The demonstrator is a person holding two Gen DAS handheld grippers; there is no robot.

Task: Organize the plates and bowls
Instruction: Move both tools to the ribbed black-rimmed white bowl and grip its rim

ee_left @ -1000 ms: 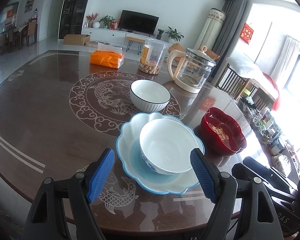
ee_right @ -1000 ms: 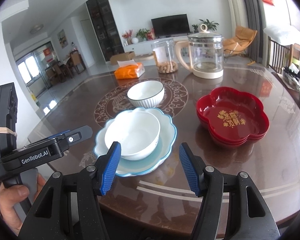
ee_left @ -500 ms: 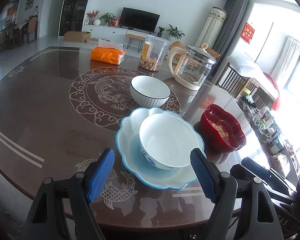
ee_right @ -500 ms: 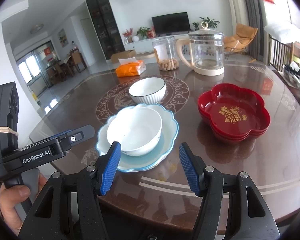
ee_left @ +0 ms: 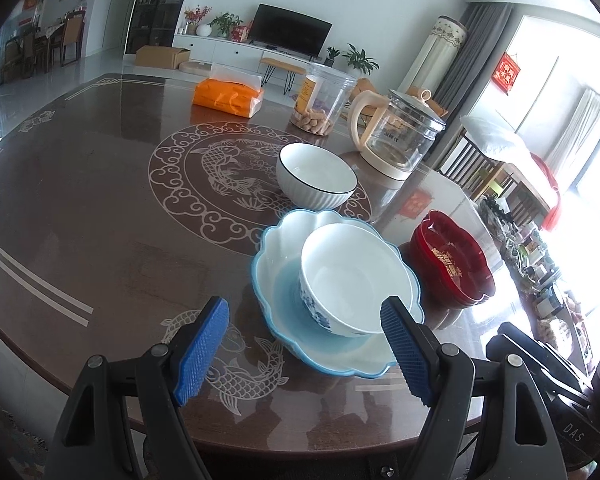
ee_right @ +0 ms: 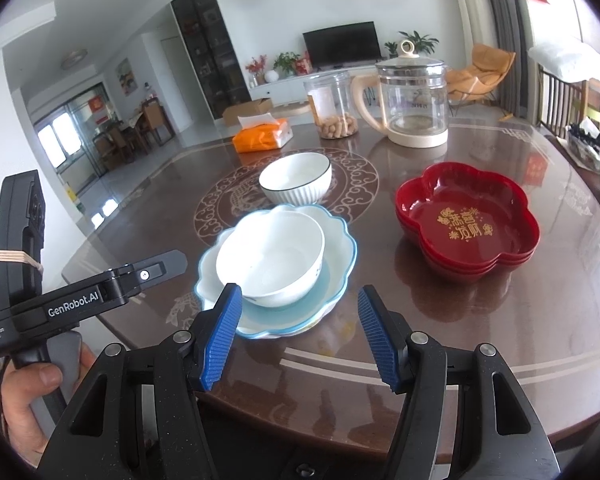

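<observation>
Both blue-padded grippers, left and right, hang spread and empty before a white porcelain bowl apparently tilted in a scalloped pale-blue plate.

— What's at the far side of my table?

— An orange tissue pack on the left, a clear jar of snacks beside it, and a glass kettle to the right.

— Beyond?

— A television.

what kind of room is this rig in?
Most likely a home's open living and dining room. The dishes sit on a glossy dining table with a kettle on it; behind are a TV on a low white cabinet and a lounge chair.
</observation>
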